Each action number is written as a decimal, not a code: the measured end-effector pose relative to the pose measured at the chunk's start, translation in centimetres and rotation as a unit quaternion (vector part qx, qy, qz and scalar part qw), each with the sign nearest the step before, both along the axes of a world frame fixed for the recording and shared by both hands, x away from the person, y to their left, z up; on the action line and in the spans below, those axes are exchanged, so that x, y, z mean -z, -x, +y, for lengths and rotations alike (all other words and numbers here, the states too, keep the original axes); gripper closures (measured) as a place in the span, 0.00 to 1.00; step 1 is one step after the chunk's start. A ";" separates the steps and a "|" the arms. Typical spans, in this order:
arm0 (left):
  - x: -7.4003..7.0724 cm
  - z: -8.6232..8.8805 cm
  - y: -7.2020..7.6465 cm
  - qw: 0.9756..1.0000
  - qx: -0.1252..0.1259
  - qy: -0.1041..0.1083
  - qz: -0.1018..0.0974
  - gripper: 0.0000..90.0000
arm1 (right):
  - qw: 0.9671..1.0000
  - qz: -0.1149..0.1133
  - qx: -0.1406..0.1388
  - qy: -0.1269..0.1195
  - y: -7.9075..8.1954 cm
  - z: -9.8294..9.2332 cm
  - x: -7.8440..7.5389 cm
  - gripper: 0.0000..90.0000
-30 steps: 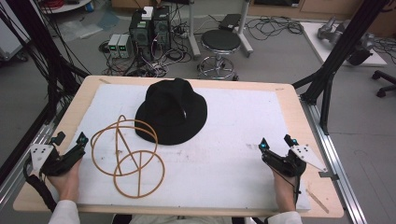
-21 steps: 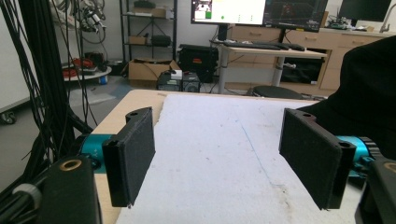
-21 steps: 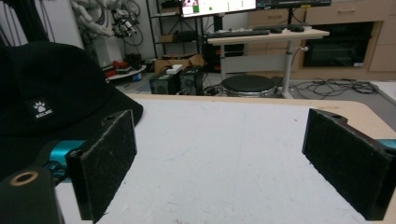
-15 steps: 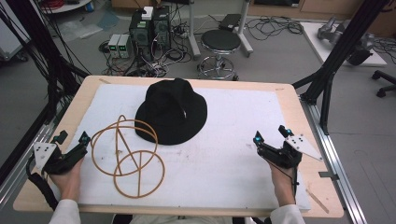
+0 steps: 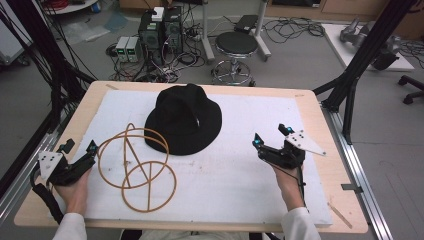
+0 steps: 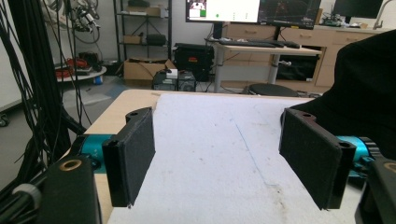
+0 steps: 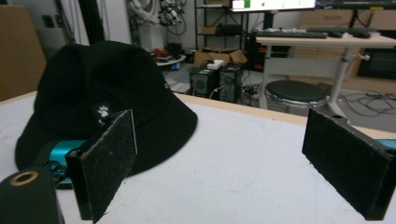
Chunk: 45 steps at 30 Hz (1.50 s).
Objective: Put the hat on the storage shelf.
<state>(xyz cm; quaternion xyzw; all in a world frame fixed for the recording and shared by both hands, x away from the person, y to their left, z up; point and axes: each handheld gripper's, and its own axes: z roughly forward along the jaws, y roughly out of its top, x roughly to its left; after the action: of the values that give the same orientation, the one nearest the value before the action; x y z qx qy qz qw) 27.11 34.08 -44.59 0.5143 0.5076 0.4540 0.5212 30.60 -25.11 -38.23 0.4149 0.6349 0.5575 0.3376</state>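
A black brimmed hat (image 5: 184, 119) lies crown-up on the white mat (image 5: 240, 175), at the middle back. To its front left stands a brown wire frame of linked rings (image 5: 135, 165). My left gripper (image 5: 80, 146) is open at the mat's left edge, just left of the wire frame. In the left gripper view its jaws (image 6: 222, 158) stand wide apart over bare mat, with the hat (image 6: 364, 88) at the right. My right gripper (image 5: 270, 135) is open to the right of the hat. Its jaws (image 7: 226, 163) hold nothing, and the hat (image 7: 102, 88) lies ahead on the left.
The wooden table (image 5: 320, 115) shows around the mat. Black frame posts (image 5: 360, 65) stand at the back right and left. A stool (image 5: 236, 47), computer boxes (image 5: 160, 27) and cables sit on the floor past the far edge.
My right gripper has moved left and away from the front edge, closer to the hat. My left gripper has edged slightly toward the wire frame. Both stay open.
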 end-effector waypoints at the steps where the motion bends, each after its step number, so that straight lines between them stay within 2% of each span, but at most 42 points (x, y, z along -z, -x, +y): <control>1: 0.0 0.0 0.0 1.000 0.001 0.000 0.000 0.30 | 1.000 0.001 -0.005 0.002 -0.2 0.3 -0.2 0.10; 6: 0.0 -0.1 -0.1 1.000 0.002 0.002 0.001 0.30 | 1.000 -0.006 -0.029 0.008 -1.1 2.1 -1.2 0.10; 11: 0.0 -0.3 -0.2 1.000 0.006 -0.001 0.000 0.30 | 0.999 -0.002 -0.033 0.024 -2.5 3.7 -1.9 0.10; 12: 0.0 -0.3 -0.2 1.000 0.006 -0.001 0.001 0.30 | 0.999 -0.003 -0.035 0.023 -2.8 4.0 -2.0 0.10; 16: 0.0 -0.2 -0.2 1.000 0.006 0.000 0.000 0.30 | 0.999 0.018 -0.046 0.008 -4.1 5.3 -2.7 0.10; 17: 0.0 -0.1 -0.2 1.000 0.005 0.000 0.001 0.30 | 0.999 0.015 -0.049 0.007 -4.4 5.6 -2.8 0.10; 21: 0.0 -0.1 -0.2 1.000 0.007 0.003 -0.001 0.30 | 0.998 0.027 -0.054 0.017 -5.6 7.1 -3.1 0.10; 26: 0.1 0.0 -0.2 1.000 0.009 0.004 0.000 0.30 | 0.998 0.022 -0.062 0.018 -6.5 8.5 -3.6 0.10; 30: 0.1 0.0 -0.3 1.000 0.010 0.004 0.001 0.30 | 0.996 0.016 -0.079 0.034 -7.3 9.9 -4.1 0.10; 34: 0.1 0.0 -0.2 1.000 0.009 0.003 0.002 0.30 | 0.993 0.024 -0.098 0.052 -8.2 11.2 -4.2 0.10; 40: 0.1 0.1 -0.1 1.000 0.007 0.003 0.002 0.30 | 0.991 0.026 -0.116 0.066 -8.9 13.1 -4.1 0.10; 45: 0.1 0.1 -0.1 1.000 0.007 0.004 0.003 0.30 | 0.990 0.027 -0.123 0.071 -9.4 14.7 -4.2 0.10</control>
<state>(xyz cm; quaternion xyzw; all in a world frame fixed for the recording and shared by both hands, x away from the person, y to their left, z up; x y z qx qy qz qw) 27.21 34.20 -44.71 0.5173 0.5068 0.4472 0.5249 40.04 -10.39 -34.06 0.3235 0.7278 0.5368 0.2783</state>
